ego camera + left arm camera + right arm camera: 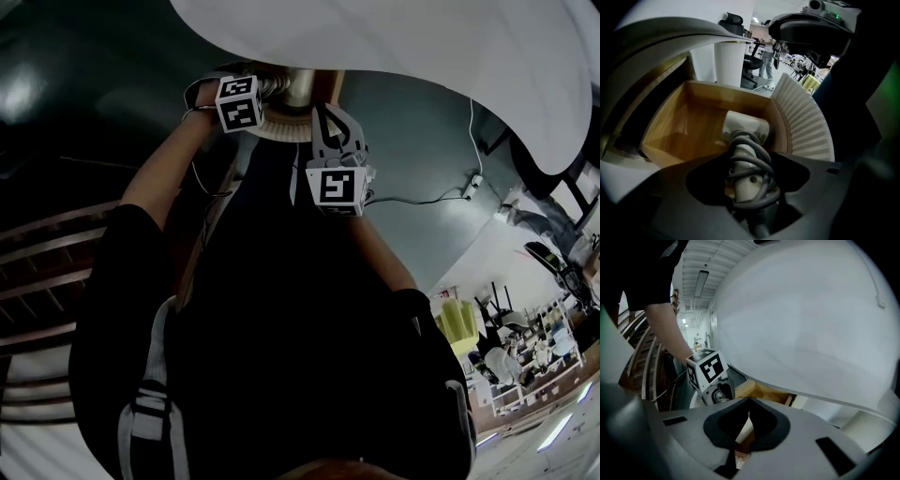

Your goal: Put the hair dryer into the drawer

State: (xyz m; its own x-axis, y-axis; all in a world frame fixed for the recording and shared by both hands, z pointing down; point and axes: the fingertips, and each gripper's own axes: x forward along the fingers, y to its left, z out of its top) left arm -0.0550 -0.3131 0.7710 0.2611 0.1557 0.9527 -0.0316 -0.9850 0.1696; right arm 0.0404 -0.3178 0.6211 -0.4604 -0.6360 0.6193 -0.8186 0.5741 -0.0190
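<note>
**Inspector:** Starting with clothing. Wearing a black top [281,328], cut with short sleeves?

**Technician:** Confirming. Also carrying a dark strap [141,412] with pale grey banding down the side of the torso.

**Inspector:** Moving on to the left gripper [750,185]. Showing dark grey moulded jaws with rounded inner cut-outs?

**Technician:** Confirming. Bearing a white cube [239,103] printed with black square markers, and trailing a thin dark cable [202,178] below the wrist.

**Inspector:** Inspecting the right gripper [747,427]. Showing lighter grey jaws, each carrying a dark rectangular inset?

**Technician:** Confirming. Also showing a white frame [337,136] with dark openings, and bearing a second marker cube [336,186].
</note>
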